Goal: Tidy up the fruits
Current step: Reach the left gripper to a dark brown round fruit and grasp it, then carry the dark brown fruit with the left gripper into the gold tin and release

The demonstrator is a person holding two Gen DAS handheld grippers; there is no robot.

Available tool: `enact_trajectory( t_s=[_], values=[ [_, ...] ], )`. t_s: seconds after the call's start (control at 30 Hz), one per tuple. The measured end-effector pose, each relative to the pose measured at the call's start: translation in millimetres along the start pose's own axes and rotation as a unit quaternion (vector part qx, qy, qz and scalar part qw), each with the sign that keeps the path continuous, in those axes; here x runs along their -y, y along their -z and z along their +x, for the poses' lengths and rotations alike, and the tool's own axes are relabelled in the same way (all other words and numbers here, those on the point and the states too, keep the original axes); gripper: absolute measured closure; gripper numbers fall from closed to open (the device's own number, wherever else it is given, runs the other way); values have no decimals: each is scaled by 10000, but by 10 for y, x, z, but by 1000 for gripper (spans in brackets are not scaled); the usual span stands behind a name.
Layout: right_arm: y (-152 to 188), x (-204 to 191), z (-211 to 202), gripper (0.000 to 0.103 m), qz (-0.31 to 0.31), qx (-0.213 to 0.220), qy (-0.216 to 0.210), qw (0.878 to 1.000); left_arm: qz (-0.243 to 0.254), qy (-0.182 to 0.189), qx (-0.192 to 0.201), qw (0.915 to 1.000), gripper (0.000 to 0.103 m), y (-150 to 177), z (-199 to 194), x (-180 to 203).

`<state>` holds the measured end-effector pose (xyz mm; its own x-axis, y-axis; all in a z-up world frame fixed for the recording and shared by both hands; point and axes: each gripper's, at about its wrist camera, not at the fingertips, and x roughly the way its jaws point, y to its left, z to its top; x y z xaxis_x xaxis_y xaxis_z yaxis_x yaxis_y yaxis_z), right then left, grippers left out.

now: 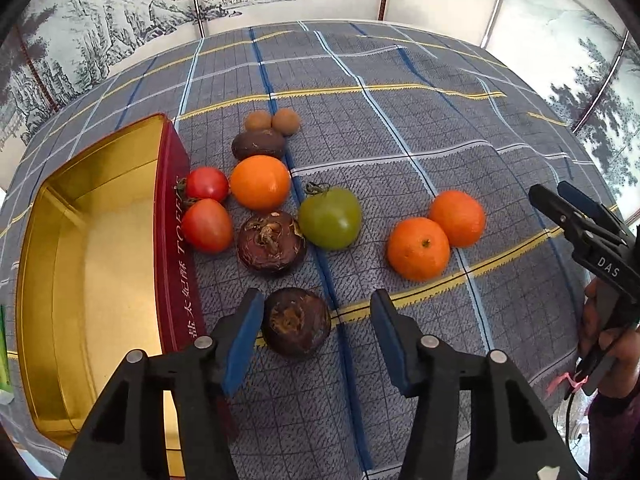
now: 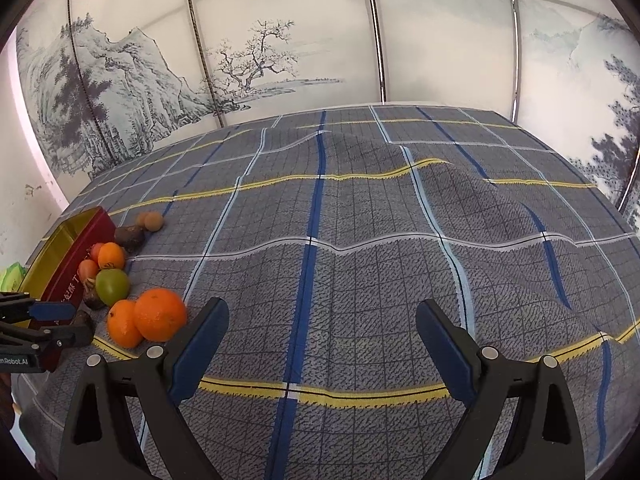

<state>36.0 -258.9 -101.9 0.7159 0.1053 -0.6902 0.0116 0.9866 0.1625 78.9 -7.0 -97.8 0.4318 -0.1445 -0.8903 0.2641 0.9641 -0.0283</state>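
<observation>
Blue-padded and standing wide, the left gripper [image 1: 317, 296] straddles a dark brown round fruit [image 1: 296, 322]. The pad at its nine o'clock sits against or just beside the skin; the pad at three o'clock is clearly apart from it, so nothing is clamped yet. To grip well, I would shift the tongs toward nine o'clock until the fruit is centred, then close across its widest part, gently, since the skin looks rough and cracked. A second dark fruit [image 1: 271, 243] lies near at twelve o'clock, clear of the pads. The open red-and-gold tin [image 1: 176, 240] waits at nine o'clock, the likely drop place, with nothing showing in it. Further out, the right gripper [image 2: 322, 306] hangs wide and empty over the checked cloth [image 2: 360, 220].
</observation>
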Motion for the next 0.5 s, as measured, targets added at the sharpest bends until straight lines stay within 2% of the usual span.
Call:
enact_trajectory(
  t_s=[0.03,0.17,0.23,0.37,0.5],
  values=[
    [-3,0,9,8,3,-22,0,10000,36,-25,55,10000,75,8,-8,5],
    [-12,13,17,8,40,-48,-10,10000,61,47,115,9999,77,26,-36,51],
    [-31,31,25,8,54,-47,-40,10000,127,57,343,9993,99,63,-171,88],
    [-34,25,15,11,-5,-80,-123,9999,6,197,717,9972,99,82,-494,58],
    [1,-215,-212,13,-198,-200,-728,9970,-68,349,1010,9943,99,95,-762,-49]
  ],
)
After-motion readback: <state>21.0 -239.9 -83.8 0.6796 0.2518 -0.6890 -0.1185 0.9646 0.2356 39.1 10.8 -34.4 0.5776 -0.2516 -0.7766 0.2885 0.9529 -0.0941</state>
